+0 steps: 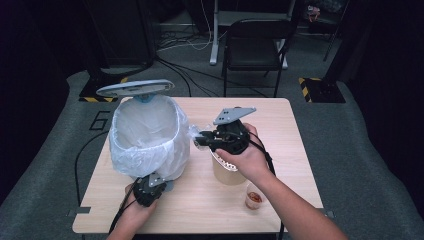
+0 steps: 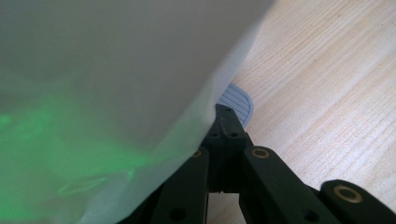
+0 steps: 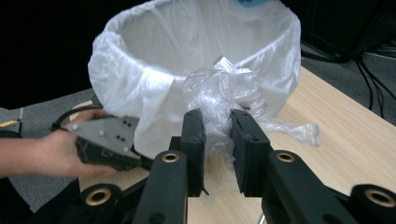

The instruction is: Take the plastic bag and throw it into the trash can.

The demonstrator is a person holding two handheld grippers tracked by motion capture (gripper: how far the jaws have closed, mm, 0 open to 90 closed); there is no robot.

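One crumpled clear plastic wrapper, feather-light and slippery, sits pinched in our right claw; left claw, pressed together, holds the bin pedal at six o'clock.

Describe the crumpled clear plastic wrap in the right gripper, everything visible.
The crumpled clear plastic wrap is thin, glossy and wrinkled, bunched into a wad with one loose tail trailing toward the table. The right gripper is shut on its lower part, holding it in the air beside the rim of the white-lined bin.
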